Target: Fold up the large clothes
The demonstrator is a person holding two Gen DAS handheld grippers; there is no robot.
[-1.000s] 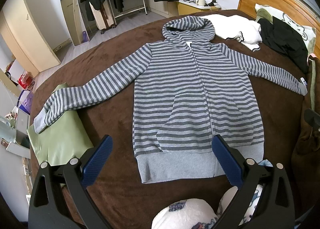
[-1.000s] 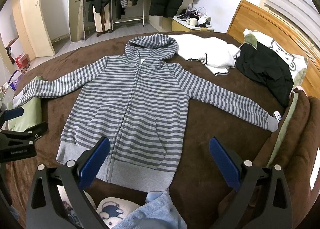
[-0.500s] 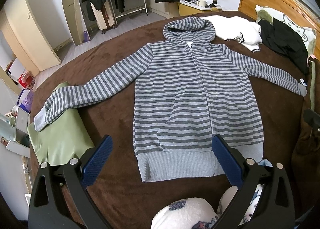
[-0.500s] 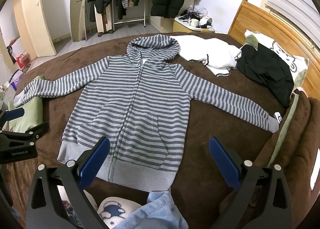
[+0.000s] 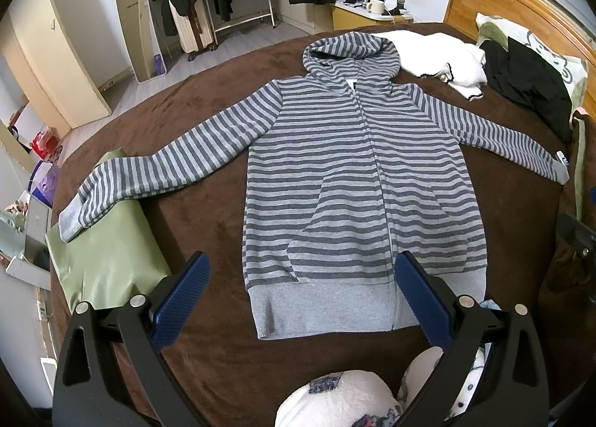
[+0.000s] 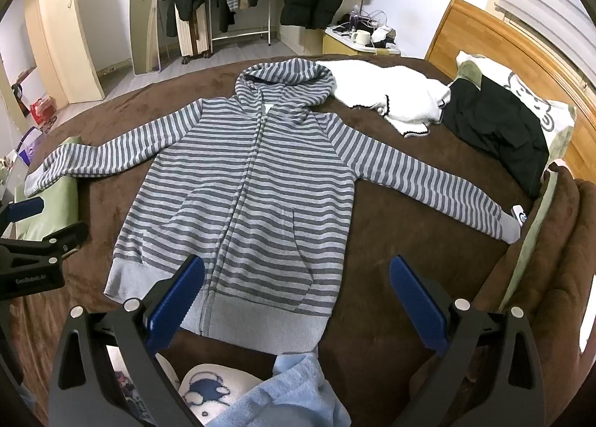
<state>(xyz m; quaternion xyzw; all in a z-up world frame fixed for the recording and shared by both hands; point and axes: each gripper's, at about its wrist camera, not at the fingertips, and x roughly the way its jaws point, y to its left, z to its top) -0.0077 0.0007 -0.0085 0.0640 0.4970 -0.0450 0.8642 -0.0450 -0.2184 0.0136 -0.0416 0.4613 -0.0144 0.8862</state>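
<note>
A grey striped zip hoodie lies flat, front up, on the brown bedspread, hood far, hem near, both sleeves spread out. Its left sleeve end rests on a green folded cloth. My left gripper hovers open above the hem, nothing between its blue pads. Just as wide apart stand the pads of my right gripper, held open above the hem's right corner; it holds nothing. The left gripper's body shows at the left edge of the right wrist view.
A white garment and a black garment lie at the far right by a pillow and the wooden headboard. A light blue cloth and the person's patterned clothing sit at the near edge. A clothes rack and nightstand stand beyond.
Both cameras have drifted slightly, so the hoodie sits a little lower in each view. The hoodie itself has not moved, and both grippers stay open.
</note>
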